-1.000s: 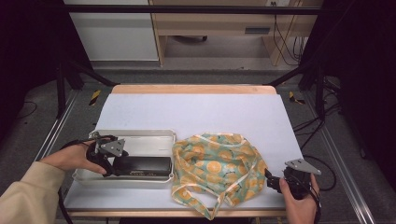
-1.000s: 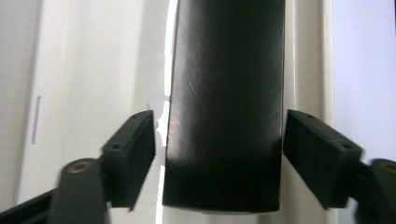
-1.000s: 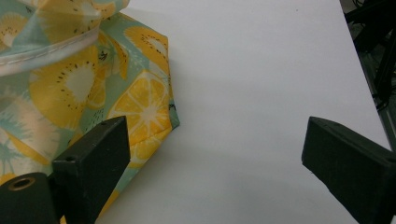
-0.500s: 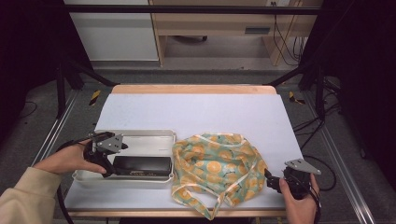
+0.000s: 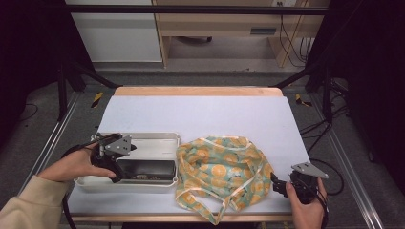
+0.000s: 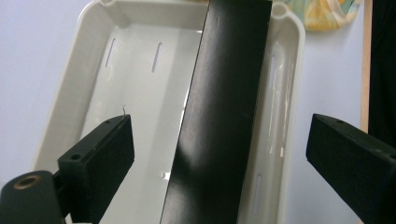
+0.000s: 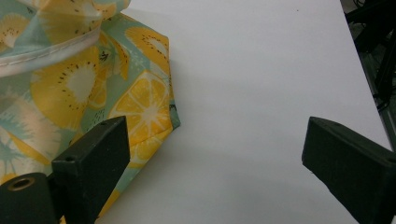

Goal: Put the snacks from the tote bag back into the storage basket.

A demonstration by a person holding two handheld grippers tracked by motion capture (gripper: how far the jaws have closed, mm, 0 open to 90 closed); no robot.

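one black slab (image 6: 219,116) lies in the white tray (image 5: 148,139), along the tray's near wall in the high view, its long side parallel to that wall. the left gripper (image 5: 111,160) hangs over the tray's left end, just above the slab's end, and in the left gripper view (image 6: 219,154) its jaws stand spread wide with the slab running up between them, neither jaw touching it. just right of the tray, touching or nearly touching its right wall, lies a crumpled cloth printed with orange slices (image 5: 222,167). well right of the tray, past the cloth's far edge, the right gripper (image 5: 282,186) rests low, jaws spread wide over bare white table (image 7: 261,93), one jaw at the cloth's hem.
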